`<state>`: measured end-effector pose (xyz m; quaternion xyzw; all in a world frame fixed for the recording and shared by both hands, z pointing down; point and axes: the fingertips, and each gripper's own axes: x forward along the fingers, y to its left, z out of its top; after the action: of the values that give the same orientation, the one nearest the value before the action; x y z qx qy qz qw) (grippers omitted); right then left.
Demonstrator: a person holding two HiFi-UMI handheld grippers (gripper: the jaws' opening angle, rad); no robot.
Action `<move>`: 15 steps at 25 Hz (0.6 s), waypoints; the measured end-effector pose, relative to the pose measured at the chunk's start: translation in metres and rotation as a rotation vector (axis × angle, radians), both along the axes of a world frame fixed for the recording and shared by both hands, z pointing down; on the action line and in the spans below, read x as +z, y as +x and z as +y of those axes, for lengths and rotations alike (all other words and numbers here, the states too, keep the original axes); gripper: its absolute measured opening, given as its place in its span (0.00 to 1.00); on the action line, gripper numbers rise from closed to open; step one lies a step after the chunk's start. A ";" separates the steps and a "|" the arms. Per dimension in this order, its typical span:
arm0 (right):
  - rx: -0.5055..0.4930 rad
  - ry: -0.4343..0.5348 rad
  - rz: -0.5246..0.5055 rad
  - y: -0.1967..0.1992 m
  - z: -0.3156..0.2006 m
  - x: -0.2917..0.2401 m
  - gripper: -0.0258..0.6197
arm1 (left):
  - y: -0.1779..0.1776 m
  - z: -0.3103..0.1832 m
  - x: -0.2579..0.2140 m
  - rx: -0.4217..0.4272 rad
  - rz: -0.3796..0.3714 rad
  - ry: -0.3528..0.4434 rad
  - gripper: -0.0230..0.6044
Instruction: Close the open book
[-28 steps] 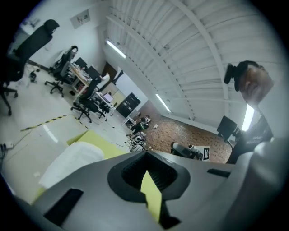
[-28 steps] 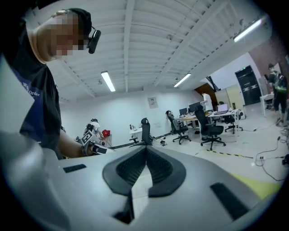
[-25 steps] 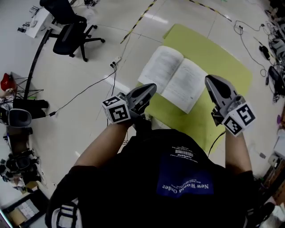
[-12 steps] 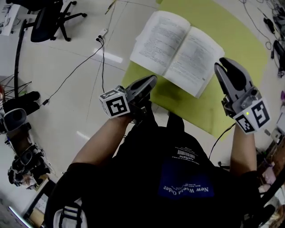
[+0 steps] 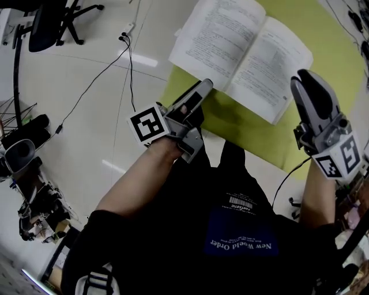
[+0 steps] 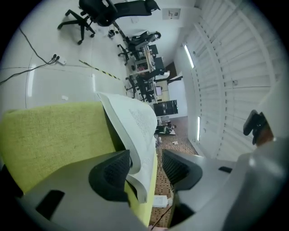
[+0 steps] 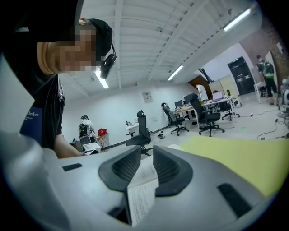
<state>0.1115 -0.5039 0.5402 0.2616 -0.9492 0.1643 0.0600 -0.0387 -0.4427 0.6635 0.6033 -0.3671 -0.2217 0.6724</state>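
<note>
On the yellow-green floor mat (image 5: pixel 242 127), the open white printed book (image 5: pixel 230 40) lies flat, its left pages' edge inside the left claw (image 6: pixel 146 168), whose jaws have just been opening and press nothing, while the right claw (image 7: pixel 144 164) hovers narrowly parted and empty; pinching too few leaves could crease or tear them.

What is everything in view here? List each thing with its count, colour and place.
mat: one, yellow-green, on the white floor.
book: one, white pages, lying open on the mat.
office chairs: several, black, farther off across the floor.
power strip: one, white, on the floor left of the mat.
shirt: one, black with a blue patch, worn.
left tongs: one, grey, jaws apart and just been opening, the book's left pages between them.
right tongs: one, grey, at the book's right edge, jaws narrowly apart.
</note>
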 end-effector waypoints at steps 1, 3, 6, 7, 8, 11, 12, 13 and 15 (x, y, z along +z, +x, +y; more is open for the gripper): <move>-0.002 -0.002 -0.005 0.000 0.000 -0.001 0.13 | 0.001 0.001 -0.002 0.004 0.004 -0.003 0.39; -0.003 -0.008 -0.016 0.001 0.001 -0.005 0.13 | 0.006 0.004 -0.003 0.016 0.016 -0.008 0.41; -0.002 -0.007 -0.026 0.003 0.004 -0.007 0.13 | 0.017 0.005 0.003 0.039 0.024 -0.013 0.44; 0.000 -0.006 -0.030 0.002 0.004 -0.009 0.13 | 0.018 0.003 0.005 0.041 0.026 -0.014 0.44; -0.001 -0.004 -0.033 -0.001 0.005 -0.012 0.13 | 0.017 -0.001 0.005 0.038 0.031 -0.015 0.44; -0.014 0.000 -0.031 -0.009 0.006 -0.023 0.13 | 0.009 -0.017 0.000 0.007 0.057 -0.003 0.44; -0.018 -0.001 -0.030 -0.010 0.007 -0.025 0.13 | 0.005 -0.023 -0.003 -0.010 0.068 0.007 0.44; -0.020 -0.002 -0.029 -0.011 0.007 -0.027 0.13 | 0.000 -0.028 -0.005 -0.031 0.077 0.019 0.44; -0.019 -0.004 -0.026 -0.011 0.008 -0.031 0.13 | -0.012 -0.037 -0.008 -0.076 0.095 0.039 0.44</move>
<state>0.1002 -0.4962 0.5092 0.2503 -0.9520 0.1691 0.0500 -0.0506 -0.4792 0.6553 0.5908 -0.3531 -0.2826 0.6681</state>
